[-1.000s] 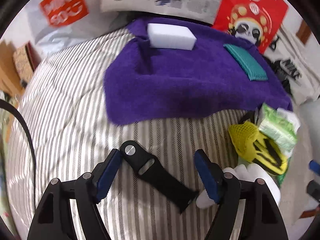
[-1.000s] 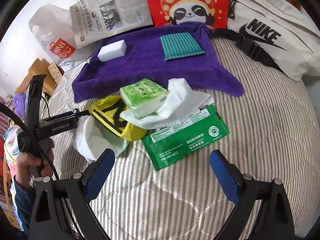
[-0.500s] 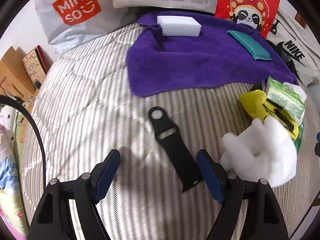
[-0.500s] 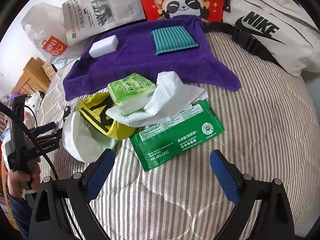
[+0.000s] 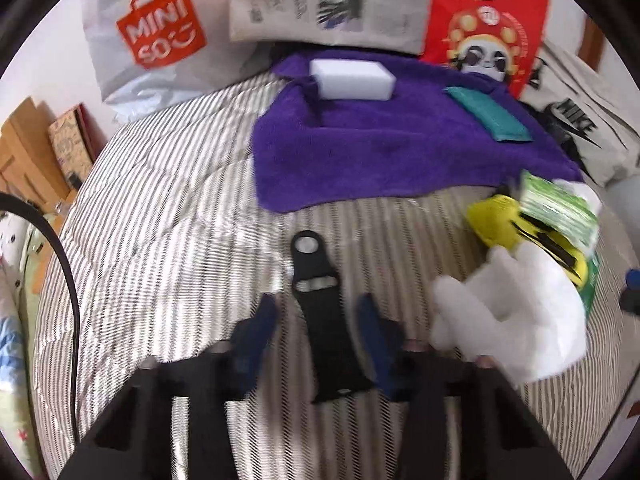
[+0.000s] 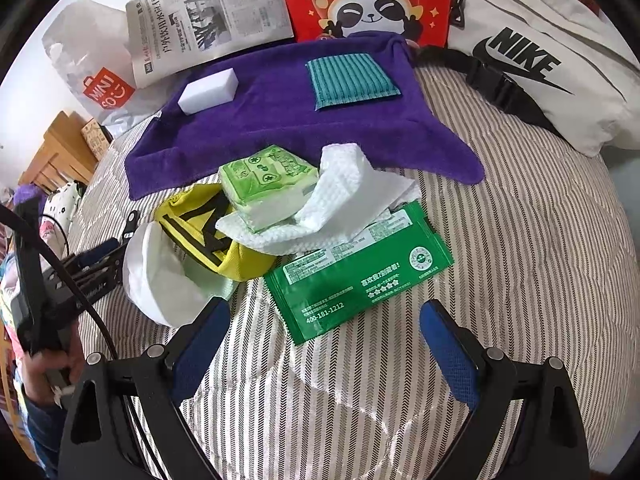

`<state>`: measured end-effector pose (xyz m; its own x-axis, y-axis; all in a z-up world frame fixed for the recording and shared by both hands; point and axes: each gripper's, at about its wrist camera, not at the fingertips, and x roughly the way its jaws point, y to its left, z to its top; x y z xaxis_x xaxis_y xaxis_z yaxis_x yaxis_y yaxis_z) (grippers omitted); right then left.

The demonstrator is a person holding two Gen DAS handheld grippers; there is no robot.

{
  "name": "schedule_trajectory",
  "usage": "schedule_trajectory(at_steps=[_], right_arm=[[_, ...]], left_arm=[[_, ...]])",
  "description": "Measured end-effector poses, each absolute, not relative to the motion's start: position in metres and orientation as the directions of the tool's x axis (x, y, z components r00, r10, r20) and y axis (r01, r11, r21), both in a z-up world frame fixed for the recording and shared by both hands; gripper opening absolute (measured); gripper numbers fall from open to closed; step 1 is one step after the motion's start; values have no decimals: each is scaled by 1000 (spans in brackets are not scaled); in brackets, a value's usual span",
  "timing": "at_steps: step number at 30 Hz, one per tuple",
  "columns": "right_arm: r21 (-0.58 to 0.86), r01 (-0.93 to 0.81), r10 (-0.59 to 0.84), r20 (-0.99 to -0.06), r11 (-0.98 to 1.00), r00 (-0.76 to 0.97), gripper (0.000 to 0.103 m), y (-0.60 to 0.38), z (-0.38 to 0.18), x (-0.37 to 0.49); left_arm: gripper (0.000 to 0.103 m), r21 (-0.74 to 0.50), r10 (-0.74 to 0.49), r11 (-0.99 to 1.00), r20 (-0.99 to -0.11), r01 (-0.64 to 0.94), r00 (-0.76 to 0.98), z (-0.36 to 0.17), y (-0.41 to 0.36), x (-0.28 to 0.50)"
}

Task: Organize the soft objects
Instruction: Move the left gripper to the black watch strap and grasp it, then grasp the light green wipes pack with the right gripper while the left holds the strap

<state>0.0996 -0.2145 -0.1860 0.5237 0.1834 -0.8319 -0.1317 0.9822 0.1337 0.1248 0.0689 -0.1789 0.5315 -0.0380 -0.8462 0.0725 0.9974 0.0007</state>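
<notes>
L tongs (image 5: pixel 318 322) closing w/ black strap (image 5: pixel 326 328) between pads, white foam (image 5: pixel 516 320) at 3 o'clock; R tongs (image 6: pixel 324 344) apart, empty, over striped bed (image 6: pixel 520 260).

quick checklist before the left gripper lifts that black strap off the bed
1. Black strap lies between the left gripper fingers: ok.
2. Pads pressing on the strap: not ok, jaws closing, gaps either side.
3. Strap clear of the white foam sheet: ok, apart.
4. Space free on the purple towel between white sponge and teal pad: ok.
5. Right gripper out of the way, open, empty: ok.
</notes>
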Motion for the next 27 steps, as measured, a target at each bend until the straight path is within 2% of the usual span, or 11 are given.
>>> schedule_trajectory(at_steps=[1,2,6,10,16,27], right_arm=[[134,-129,182,-831,983,526,95,-215,-186,100],[133,-124,179,-830,983,528,95,-216,-185,100],[126,-113,168,-829,986,533,95,-218,-185,100],[126,-105,163,-823,987,544,95,-223,-185,102],[115,-88,145,-788,989,599,95,-235,-181,102],[207,-124,238,-744,970,624,92,-217,-181,126]], left_arm=[[23,0,-43,997,-839,80,543,-179,67,121],[22,-2,-47,997,-834,81,550,-179,67,119],[21,-31,-76,996,-809,88,582,-180,71,114],[22,7,-56,995,-778,97,626,-181,67,105],[22,-17,-73,995,-778,95,624,-180,71,107],[22,-18,-73,995,-778,94,624,-181,70,108]])
